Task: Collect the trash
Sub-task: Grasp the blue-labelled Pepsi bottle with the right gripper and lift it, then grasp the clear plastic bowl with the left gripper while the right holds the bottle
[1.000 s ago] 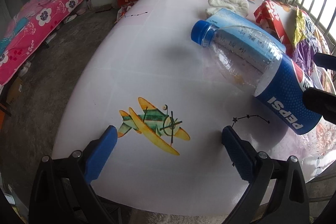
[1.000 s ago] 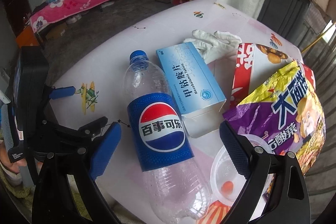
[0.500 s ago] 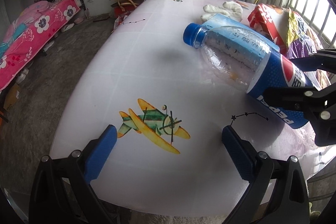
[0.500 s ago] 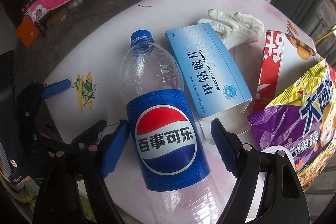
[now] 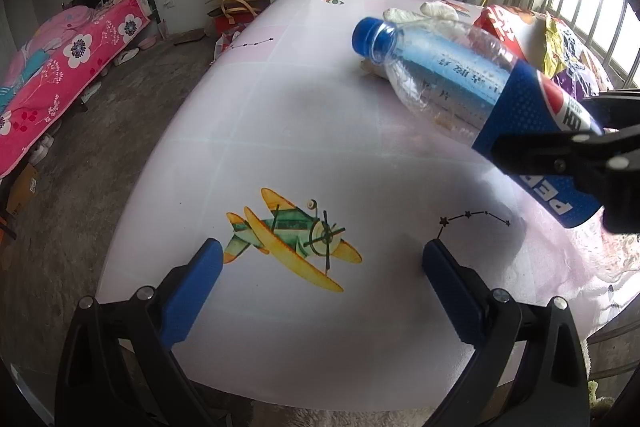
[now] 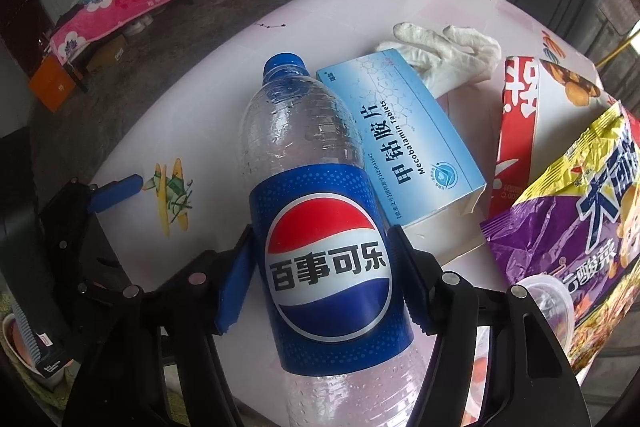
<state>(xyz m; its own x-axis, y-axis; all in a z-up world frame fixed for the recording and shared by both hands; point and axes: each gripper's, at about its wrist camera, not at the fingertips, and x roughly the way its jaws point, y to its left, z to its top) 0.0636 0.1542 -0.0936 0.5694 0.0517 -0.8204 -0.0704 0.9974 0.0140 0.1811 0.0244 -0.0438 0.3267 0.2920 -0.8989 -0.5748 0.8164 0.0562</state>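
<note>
Your right gripper [image 6: 320,263] is closing on the Pepsi bottle [image 6: 316,211] – both blue pads sit against the blue label band, one on each side, with the bottle's capped neck pointing away from you over the pale table [image 5: 304,115]. Everything else crowds the far side of that bottle: the light-blue tablet box [image 6: 404,143] lies just beside it, nearly parallel; a white glove [image 6: 448,55] rests past the box's far end; beyond the box lie a red-and-white snack packet [image 6: 516,123] and a purple-and-yellow snack bag [image 6: 580,211], the bag overlapping the packet. A clear plastic cup [image 6: 548,303] peeks out under the bag, close to your right finger. On the bottle's other side the table is bare except for a printed airplane [image 5: 292,239], and your left gripper [image 5: 320,267] hangs over that picture with its jaws wide and nothing between them.
</note>
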